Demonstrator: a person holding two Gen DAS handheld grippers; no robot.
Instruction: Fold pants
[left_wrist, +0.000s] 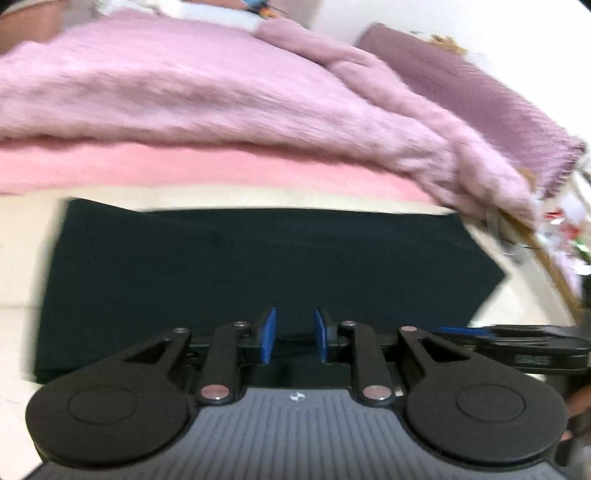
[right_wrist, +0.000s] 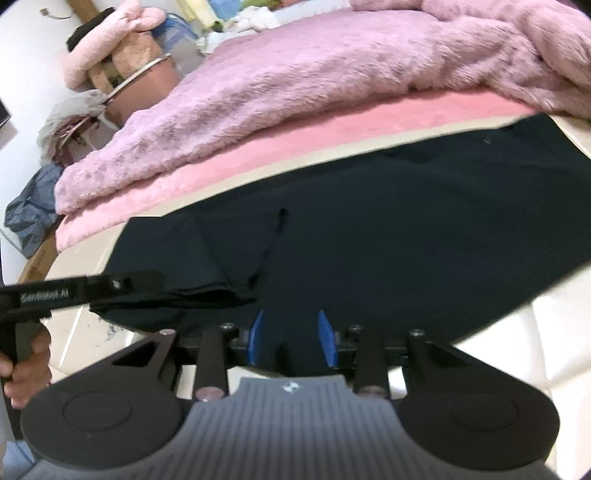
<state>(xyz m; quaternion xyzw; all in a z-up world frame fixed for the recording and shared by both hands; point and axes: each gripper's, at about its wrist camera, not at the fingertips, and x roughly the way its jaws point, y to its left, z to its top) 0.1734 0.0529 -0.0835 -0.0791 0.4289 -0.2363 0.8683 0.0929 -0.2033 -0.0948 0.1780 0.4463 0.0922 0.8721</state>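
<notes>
Lilac plush fabric, a blanket (left_wrist: 221, 85), is seen heaped across the far part of the scene, with a pink layer (left_wrist: 184, 173) lying under its near edge. A cream surface (left_wrist: 22, 240) is visible in front of the pink layer. The dark pants (left_wrist: 240, 266) are laid flat on this cream surface as a folded slab, just in front of both tools; in the right wrist view a folded flap and a thin cord are seen on the pants (right_wrist: 369, 221). The left gripper (left_wrist: 294, 338) is held over the near edge of the pants with its blue pads spread apart and nothing pinched between them. The right gripper (right_wrist: 291, 341) is likewise positioned with its pads apart; dark cloth is seen in the gap, but whether it is pressed cannot be told. A hand (right_wrist: 26, 369) is seen on the left tool's grip.
</notes>
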